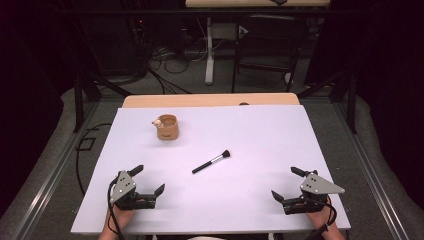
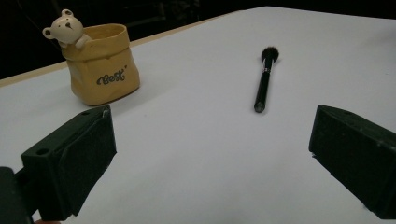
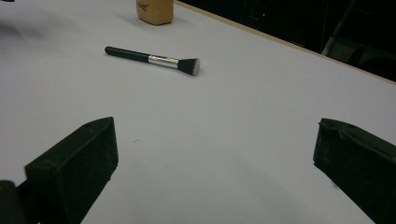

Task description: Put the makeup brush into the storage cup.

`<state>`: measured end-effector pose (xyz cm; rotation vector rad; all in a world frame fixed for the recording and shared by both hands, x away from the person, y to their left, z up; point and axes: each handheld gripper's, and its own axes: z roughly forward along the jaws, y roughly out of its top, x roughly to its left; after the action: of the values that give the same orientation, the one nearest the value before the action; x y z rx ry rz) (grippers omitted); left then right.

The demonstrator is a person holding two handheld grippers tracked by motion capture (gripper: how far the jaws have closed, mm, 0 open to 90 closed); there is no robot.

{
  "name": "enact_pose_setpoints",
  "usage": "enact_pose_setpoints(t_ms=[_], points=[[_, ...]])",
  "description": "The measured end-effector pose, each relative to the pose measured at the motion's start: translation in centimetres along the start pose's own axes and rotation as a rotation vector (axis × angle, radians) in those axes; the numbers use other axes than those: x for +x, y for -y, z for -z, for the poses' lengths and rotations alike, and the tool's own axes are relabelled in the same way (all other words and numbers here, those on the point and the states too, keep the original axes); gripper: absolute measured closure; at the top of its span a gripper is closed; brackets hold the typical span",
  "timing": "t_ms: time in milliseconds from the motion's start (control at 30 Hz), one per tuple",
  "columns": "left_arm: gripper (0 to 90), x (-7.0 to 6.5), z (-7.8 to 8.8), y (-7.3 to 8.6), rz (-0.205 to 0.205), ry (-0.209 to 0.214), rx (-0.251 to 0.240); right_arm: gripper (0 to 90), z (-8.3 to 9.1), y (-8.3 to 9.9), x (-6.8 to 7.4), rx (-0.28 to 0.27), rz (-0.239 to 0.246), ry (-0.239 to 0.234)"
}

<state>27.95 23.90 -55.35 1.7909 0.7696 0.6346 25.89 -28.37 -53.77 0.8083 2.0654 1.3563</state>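
A black makeup brush (image 1: 211,161) with a silver ferrule lies flat near the middle of the white table (image 1: 260,135); it also shows as the brush (image 2: 264,82) and the brush (image 3: 152,59). A tan cup (image 1: 167,127) shaped like a paper bag, with a small bear figure on its rim, stands upright at the back left, seen closer as the cup (image 2: 102,64). My left gripper (image 1: 148,179) rests at the front left, open and empty. My right gripper (image 1: 286,184) rests at the front right, open and empty. Both are well short of the brush.
The white sheet covers a wooden tabletop whose far edge (image 1: 210,100) shows behind it. Beyond the table are a dark floor, cables, a chair (image 1: 270,50) and metal stands. The table's front edge lies just under both hands.
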Motion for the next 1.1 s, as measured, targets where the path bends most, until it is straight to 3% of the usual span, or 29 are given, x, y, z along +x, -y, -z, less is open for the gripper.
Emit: enact_pose_setpoints(t_ms=[533,1100], points=[[0.5,-0.4,-2.3,-1.5,-0.023,0.051,-0.004,0.0,0.0,0.0,0.0,0.002,-0.001,0.0],[0.3,-0.7,-5.0,-3.8,-0.055,0.097,0.042,0.0,0.1,0.0,0.0,0.006,-0.001,-0.004]])
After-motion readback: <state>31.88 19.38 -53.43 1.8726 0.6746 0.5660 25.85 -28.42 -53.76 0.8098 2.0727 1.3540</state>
